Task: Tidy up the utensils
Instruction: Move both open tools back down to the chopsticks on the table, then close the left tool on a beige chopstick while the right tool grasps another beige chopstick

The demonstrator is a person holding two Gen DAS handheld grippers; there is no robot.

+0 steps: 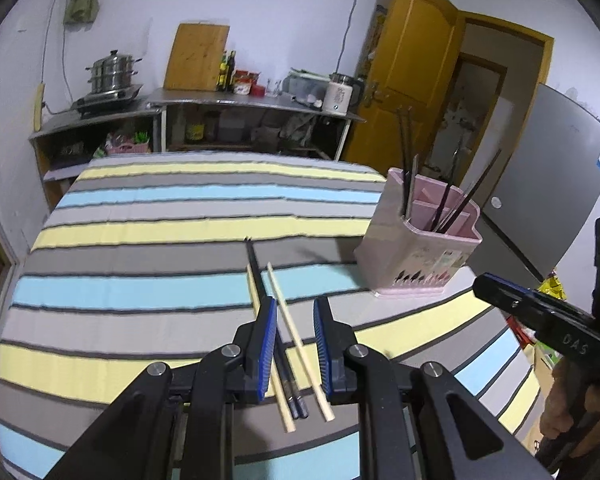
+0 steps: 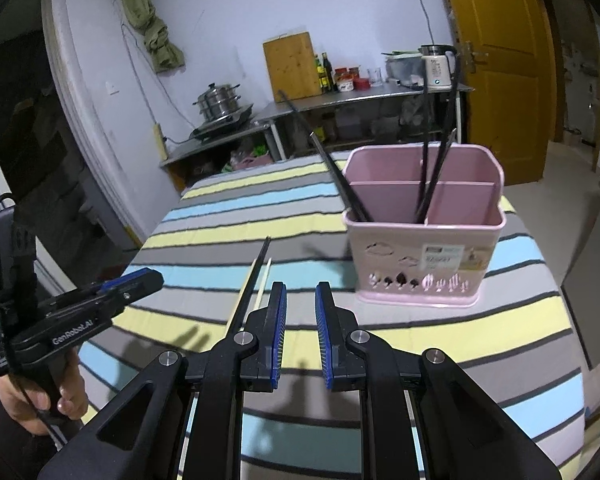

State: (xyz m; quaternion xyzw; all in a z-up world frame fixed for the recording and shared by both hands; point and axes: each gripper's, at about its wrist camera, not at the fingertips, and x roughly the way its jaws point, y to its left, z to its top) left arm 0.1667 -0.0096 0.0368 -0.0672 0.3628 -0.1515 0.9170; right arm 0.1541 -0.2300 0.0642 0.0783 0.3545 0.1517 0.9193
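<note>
Two pale wooden chopsticks (image 1: pixel 296 338) and a pair of black chopsticks (image 1: pixel 258 270) lie on the striped tablecloth (image 1: pixel 140 240). My left gripper (image 1: pixel 295 312) is open and hovers over them, its jaws on either side of one wooden chopstick. A pink divided utensil holder (image 1: pixel 418 240) stands at the right and holds several black chopsticks (image 2: pixel 434 176). My right gripper (image 2: pixel 301 296) is open and empty, in front of the holder (image 2: pixel 422 248). The black chopsticks on the cloth (image 2: pixel 252 280) show left of it, beside the left gripper (image 2: pixel 136 280).
A steel counter (image 1: pixel 236 100) behind the table holds a steamer pot (image 1: pixel 112 72), a cutting board (image 1: pixel 196 56), bottles and a kettle (image 1: pixel 340 96). A yellow door (image 1: pixel 416 64) stands open at the right. The table edge drops off at the right.
</note>
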